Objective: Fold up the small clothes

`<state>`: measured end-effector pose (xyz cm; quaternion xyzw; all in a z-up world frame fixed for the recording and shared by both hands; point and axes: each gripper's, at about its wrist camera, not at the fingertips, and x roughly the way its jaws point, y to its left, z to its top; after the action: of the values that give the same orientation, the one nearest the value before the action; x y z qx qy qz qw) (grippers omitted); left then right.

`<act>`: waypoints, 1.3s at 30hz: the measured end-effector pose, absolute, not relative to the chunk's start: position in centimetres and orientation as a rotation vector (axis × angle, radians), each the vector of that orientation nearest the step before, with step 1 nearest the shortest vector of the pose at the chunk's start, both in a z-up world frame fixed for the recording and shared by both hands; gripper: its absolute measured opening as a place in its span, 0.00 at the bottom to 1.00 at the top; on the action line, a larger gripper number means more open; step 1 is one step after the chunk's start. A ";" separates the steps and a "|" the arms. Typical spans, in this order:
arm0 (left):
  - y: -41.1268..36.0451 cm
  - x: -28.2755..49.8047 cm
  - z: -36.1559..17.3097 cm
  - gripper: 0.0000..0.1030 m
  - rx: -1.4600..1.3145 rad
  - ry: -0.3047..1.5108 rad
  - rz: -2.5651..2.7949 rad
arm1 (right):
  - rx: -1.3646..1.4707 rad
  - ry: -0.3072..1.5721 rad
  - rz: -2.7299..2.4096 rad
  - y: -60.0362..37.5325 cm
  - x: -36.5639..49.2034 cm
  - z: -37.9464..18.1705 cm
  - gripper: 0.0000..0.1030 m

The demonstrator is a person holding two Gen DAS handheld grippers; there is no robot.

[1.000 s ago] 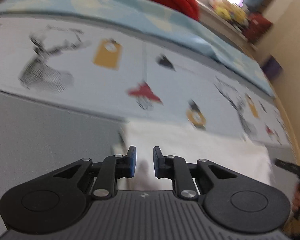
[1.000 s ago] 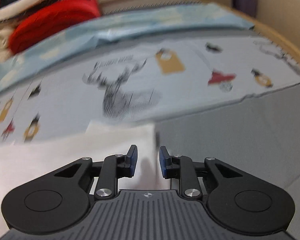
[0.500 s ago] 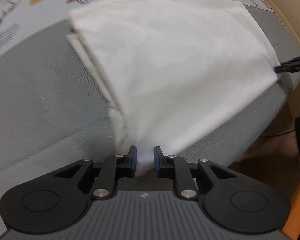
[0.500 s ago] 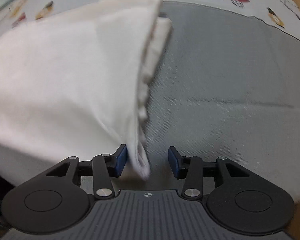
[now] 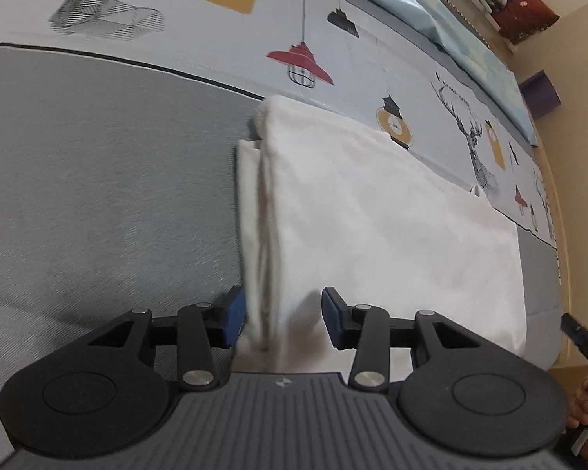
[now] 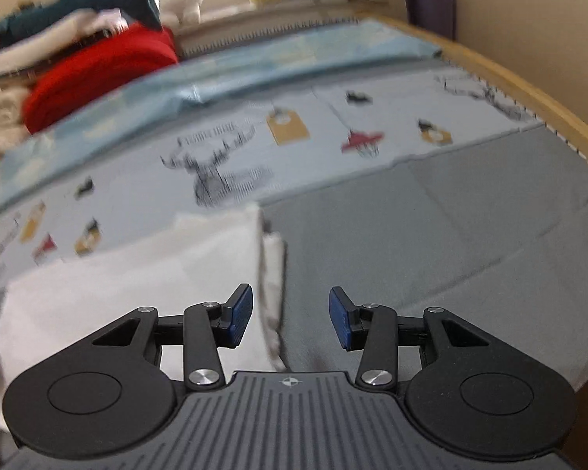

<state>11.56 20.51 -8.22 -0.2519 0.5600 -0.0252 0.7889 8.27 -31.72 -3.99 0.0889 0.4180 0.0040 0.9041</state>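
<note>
A folded white garment (image 5: 392,211) lay flat on the grey part of a bed (image 5: 98,180), its far edge reaching the printed sheet (image 5: 333,31) with its deer and lamp pattern. The left claw (image 5: 282,321) straddled the garment's near left corner, its jaws opening and the blue pads clear of the cloth. The right claw (image 6: 290,317) stood spread over the garment's right edge, pinching nothing. A red bundle (image 6: 98,74) sat well beyond the garment, near the window.
</note>
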 end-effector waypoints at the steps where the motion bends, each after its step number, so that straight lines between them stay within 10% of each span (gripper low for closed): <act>1: 20.2 11.4 -8.5 0.45 -0.538 1.218 -0.052 | 0.181 0.887 0.008 -31.8 8.5 -4.4 0.44; 11: 18.9 13.2 -10.3 0.45 -0.487 1.253 0.042 | 0.212 0.919 -0.010 -33.2 8.5 -5.1 0.44; 18: 18.7 12.8 -9.8 0.13 -0.452 1.214 -0.013 | 0.226 0.919 -0.004 -32.5 8.8 -5.1 0.44; 39: 21.1 7.4 -1.0 0.10 -0.392 1.003 0.082 | 0.219 0.891 0.120 -27.2 10.1 -4.4 0.44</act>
<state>7.44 21.10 -0.99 -0.1865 0.4773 0.0390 0.8578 10.14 -27.25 -4.40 0.1057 0.4297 0.0579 0.8949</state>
